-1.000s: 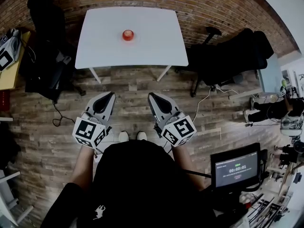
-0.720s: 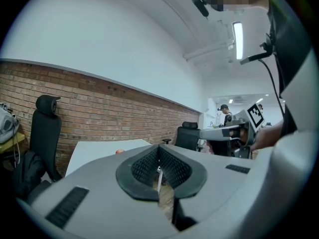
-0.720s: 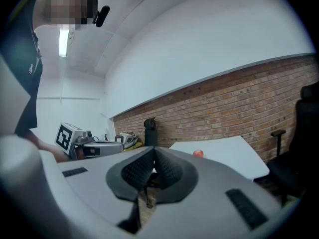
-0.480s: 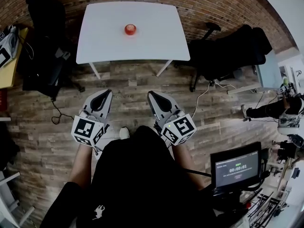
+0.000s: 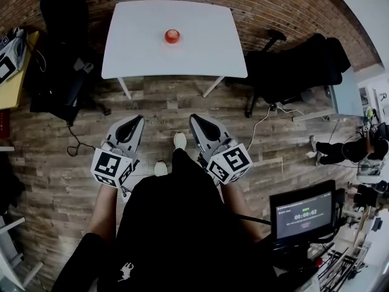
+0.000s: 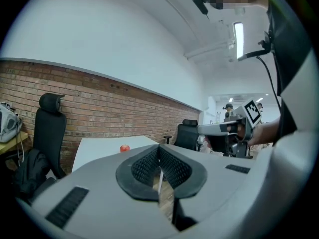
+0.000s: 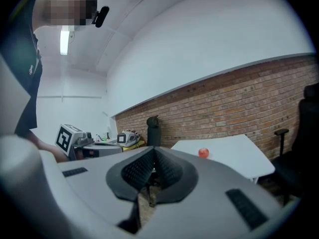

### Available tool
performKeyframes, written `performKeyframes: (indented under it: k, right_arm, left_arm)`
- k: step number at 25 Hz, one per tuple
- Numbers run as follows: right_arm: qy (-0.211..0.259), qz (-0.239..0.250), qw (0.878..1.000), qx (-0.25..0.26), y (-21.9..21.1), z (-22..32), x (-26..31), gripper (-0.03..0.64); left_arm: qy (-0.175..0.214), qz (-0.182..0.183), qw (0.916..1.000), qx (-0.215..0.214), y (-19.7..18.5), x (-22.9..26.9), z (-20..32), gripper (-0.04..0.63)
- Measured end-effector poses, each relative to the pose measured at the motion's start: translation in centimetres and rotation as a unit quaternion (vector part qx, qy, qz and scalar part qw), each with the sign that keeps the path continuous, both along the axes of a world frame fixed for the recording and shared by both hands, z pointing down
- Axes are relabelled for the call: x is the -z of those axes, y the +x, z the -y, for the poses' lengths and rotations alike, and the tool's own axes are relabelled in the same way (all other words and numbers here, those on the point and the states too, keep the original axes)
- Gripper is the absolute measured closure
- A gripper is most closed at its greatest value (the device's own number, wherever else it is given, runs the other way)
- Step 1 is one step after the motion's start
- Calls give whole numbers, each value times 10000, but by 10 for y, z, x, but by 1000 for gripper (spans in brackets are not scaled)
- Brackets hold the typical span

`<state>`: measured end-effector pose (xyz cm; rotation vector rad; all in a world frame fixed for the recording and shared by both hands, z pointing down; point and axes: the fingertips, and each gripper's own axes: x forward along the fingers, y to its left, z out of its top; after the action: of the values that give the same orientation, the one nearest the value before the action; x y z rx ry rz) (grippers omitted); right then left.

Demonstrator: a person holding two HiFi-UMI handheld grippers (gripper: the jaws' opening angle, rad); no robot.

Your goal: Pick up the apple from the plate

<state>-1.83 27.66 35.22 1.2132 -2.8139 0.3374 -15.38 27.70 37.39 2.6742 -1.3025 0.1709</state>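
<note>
A red apple (image 5: 172,36) sits on a small plate near the middle of a white table (image 5: 140,53) by the brick wall. It also shows small and far off in the left gripper view as the apple (image 6: 124,148) and in the right gripper view as the apple (image 7: 203,153). My left gripper (image 5: 135,121) and right gripper (image 5: 195,121) hang side by side over the wooden floor, well short of the table. Both have their jaws shut with nothing between them.
Black office chairs stand left (image 5: 61,23) and right (image 5: 298,66) of the table. A yellow desk (image 5: 12,90) with a device is at far left. A monitor (image 5: 302,212) and cluttered gear sit at the lower right. Cables lie on the wood floor.
The table and apple sit slightly nearer and more to the right in the head view. The person's feet have shifted in a step forward. Both grippers keep their pose.
</note>
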Motion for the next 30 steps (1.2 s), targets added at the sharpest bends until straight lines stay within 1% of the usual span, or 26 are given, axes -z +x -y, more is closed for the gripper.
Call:
performKeyframes:
  k: [3, 7, 11, 17, 21, 25, 30]
  right_arm:
    - [31, -18, 10000, 21, -3, 2, 1, 612]
    - [129, -121, 9998, 54, -7, 7, 3, 612]
    - [233, -264, 9993, 139, -14, 5, 3, 612]
    - [72, -149, 9997, 158, 11, 67, -8, 612]
    - [46, -94, 9997, 200, 22, 98, -7, 612]
    - [71, -52, 9994, 336, 30, 128, -2, 612]
    - [81, -8, 9985, 542, 40, 162, 0, 612]
  left_arm:
    - [41, 95, 9999, 19, -3, 0, 1, 589]
    - [54, 1, 10000, 14, -5, 5, 4, 589]
    - [97, 59, 9999, 10, -7, 8, 3, 589]
    - [-46, 143, 9999, -35, 20, -2, 64, 589]
    - [-57, 163, 9999, -8, 32, 1, 94, 589]
    - [-17, 263, 9996, 105, 42, 6, 122, 589]
    - [-88, 306, 9991, 266, 54, 6, 149, 589]
